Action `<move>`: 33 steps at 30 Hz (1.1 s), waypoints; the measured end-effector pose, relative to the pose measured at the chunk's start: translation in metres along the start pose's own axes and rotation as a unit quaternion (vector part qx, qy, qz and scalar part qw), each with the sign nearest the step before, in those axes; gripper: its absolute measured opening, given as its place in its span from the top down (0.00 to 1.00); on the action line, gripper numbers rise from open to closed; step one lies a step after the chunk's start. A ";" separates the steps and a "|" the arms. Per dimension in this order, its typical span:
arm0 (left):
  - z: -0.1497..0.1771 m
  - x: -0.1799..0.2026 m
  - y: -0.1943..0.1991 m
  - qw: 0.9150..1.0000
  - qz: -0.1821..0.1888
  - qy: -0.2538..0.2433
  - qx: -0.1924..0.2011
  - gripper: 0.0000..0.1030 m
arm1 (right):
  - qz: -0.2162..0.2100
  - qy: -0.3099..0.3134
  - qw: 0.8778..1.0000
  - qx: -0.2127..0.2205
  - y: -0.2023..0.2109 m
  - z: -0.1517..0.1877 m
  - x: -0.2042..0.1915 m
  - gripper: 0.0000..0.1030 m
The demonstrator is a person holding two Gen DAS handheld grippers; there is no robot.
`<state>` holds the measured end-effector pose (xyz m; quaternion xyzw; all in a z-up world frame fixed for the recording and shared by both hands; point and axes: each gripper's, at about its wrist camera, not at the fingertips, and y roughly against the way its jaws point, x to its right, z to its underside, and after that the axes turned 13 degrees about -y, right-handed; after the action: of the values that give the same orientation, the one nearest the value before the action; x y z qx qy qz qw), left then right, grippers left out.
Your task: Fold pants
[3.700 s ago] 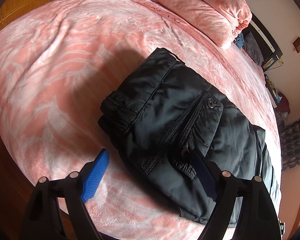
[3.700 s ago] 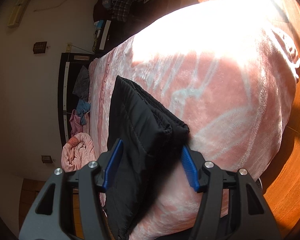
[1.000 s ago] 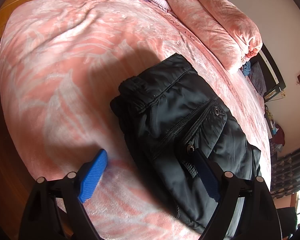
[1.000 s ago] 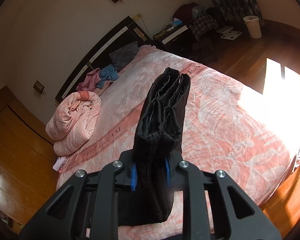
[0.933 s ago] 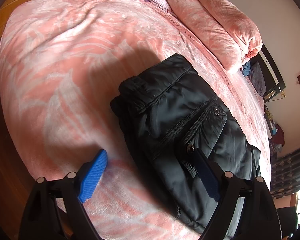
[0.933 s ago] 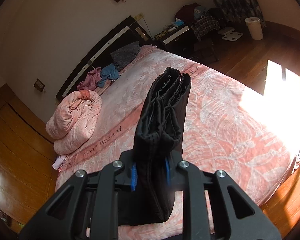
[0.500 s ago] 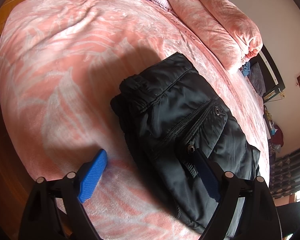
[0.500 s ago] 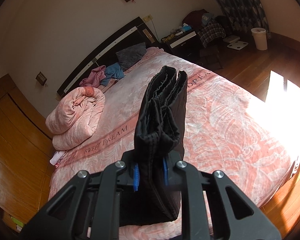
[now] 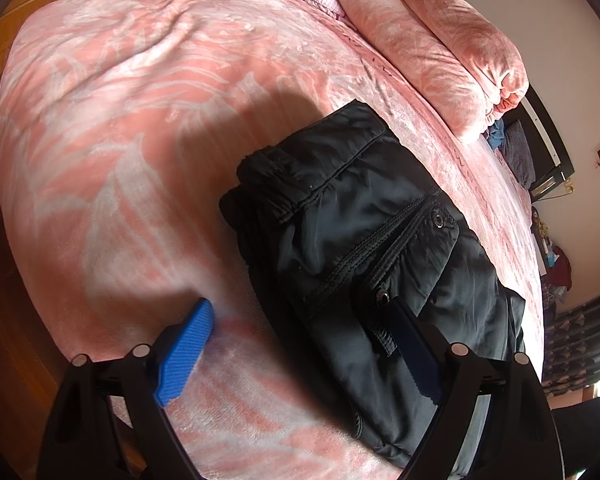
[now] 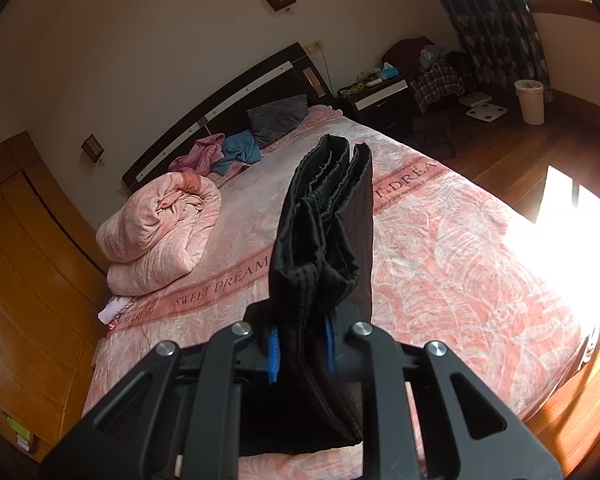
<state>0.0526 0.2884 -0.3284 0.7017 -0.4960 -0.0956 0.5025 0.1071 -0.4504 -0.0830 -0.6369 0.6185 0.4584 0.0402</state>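
Pink leaf-patterned bedding (image 9: 120,160) covers the bed and fills most of both views, with wooden floor (image 10: 540,152) around it.

Nearest in the left wrist view, the left tongs (image 9: 296,344) stand spread wide, their blue pads (image 9: 184,350) well apart. One pad hangs over bare bedding; the other sits over the near edge of the black pants (image 9: 360,240), though whether it touches the fabric cannot be told. The pants lie folded in a thick bundle on the bed, the elastic waistband turned toward the far side and a snap-buttoned pocket flap (image 9: 420,248) facing up. Beyond them a rolled pink quilt (image 9: 432,36) lies along the far edge of the bed.

In the right wrist view, the right tongs (image 10: 300,344) are pressed together on the pants (image 10: 324,240), pinching the stacked layers between the blue pads (image 10: 274,354). The folded bundle stands up on edge from the grip, its layered edges facing the camera, raised clear above the bedding. Behind it a woven band reading "SWEET DREAM" (image 10: 220,284) crosses the cover. Farther back sit the rolled quilt (image 10: 160,228), a grey pillow (image 10: 276,118) with loose pink and blue clothes (image 10: 220,152) beside it, and the dark headboard (image 10: 220,108). Farthest off, a nightstand (image 10: 380,96), a white bin (image 10: 530,100) and patterned curtains (image 10: 492,20) stand against the wall.
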 end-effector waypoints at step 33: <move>0.000 0.002 -0.001 1.000 -0.012 -0.006 -0.006 0.13 | -0.023 0.110 0.994 -0.011 -0.004 0.027 -0.061 0.85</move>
<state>0.0541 0.2863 -0.3281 0.7040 -0.4897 -0.1089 0.5028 0.1074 -0.3870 -0.0625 -0.6981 0.5993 0.3910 -0.0243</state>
